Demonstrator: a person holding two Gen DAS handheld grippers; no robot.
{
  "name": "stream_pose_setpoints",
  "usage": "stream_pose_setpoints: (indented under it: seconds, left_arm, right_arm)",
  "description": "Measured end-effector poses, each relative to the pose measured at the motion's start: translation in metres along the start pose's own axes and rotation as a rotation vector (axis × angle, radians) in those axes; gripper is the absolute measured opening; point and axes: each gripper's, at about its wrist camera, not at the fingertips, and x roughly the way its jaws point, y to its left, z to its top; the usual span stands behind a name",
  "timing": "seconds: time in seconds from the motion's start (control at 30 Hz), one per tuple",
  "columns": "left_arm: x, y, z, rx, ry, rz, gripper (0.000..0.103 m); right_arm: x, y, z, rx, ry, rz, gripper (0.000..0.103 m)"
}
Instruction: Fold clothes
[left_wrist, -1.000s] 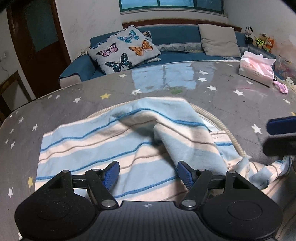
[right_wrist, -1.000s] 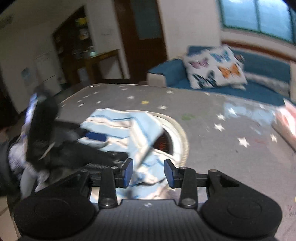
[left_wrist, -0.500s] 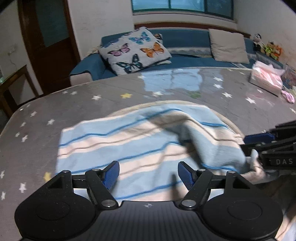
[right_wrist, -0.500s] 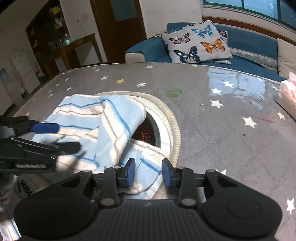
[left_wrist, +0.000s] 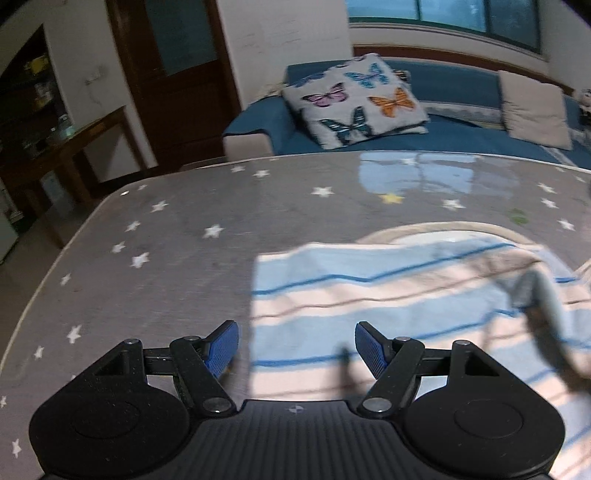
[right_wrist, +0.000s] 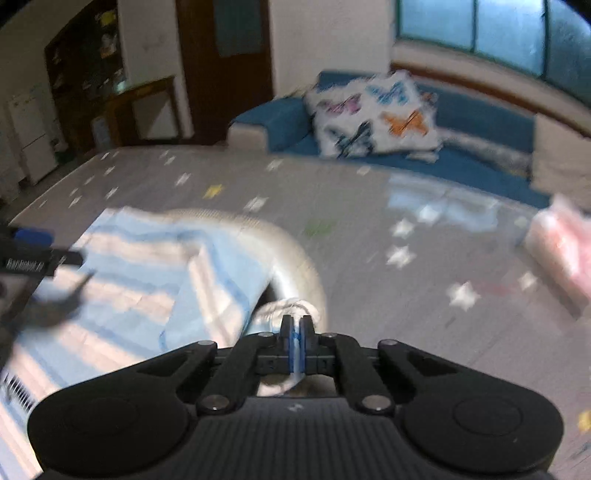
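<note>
A soft, fuzzy striped cloth (left_wrist: 388, 306), banded in pale blue, cream and thin dark-blue lines, is spread on the grey, star-printed surface (left_wrist: 166, 258), partly over a pale ring-shaped rim (right_wrist: 295, 254). The left gripper (left_wrist: 296, 345) is held wide open above the cloth's left edge, its ribbed blue pads (left_wrist: 221, 347) gripping nothing. The right gripper (right_wrist: 295, 332) is closed tight on a bunched white-and-blue edge of the cloth. The right view is motion-blurred; white lettering on the other gripper's body cannot be read there. A butterfly-print cushion (left_wrist: 354, 99) lies on the blue sofa (left_wrist: 461, 88) behind.
</note>
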Motion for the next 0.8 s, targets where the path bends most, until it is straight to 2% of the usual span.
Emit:
stream_pose_setpoints:
  seconds: [0.1, 0.17, 0.33, 0.4, 0.47, 0.57, 0.8]
  left_arm:
    - [0.010, 0.010, 0.003, -0.021, 0.013, 0.025, 0.073]
    - [0.017, 0.015, 0.004, -0.033, 0.025, 0.029, 0.073]
    - [0.032, 0.021, 0.006, -0.038, 0.043, 0.031, 0.073]
    - [0.035, 0.023, 0.007, -0.042, 0.042, 0.017, 0.073]
    - [0.037, 0.026, 0.010, -0.045, 0.036, 0.007, 0.073]
    - [0.039, 0.030, 0.015, -0.063, 0.024, -0.006, 0.074]
    - [0.051, 0.045, 0.027, -0.121, 0.030, -0.017, 0.073]
  right_arm:
    - [-0.006, -0.015, 0.019, 0.006, -0.094, -0.103, 0.003]
    - [-0.003, -0.028, 0.029, 0.028, -0.127, -0.154, 0.003]
    - [0.023, -0.058, 0.035, 0.096, -0.061, -0.175, 0.004]
    - [0.030, -0.064, 0.033, 0.110, -0.041, -0.197, 0.009]
    - [0.033, -0.071, 0.029, 0.145, -0.019, -0.170, 0.010]
    - [0.037, -0.079, 0.025, 0.182, 0.024, -0.109, 0.019]
    - [0.061, -0.076, 0.019, 0.149, 0.099, -0.095, 0.020]
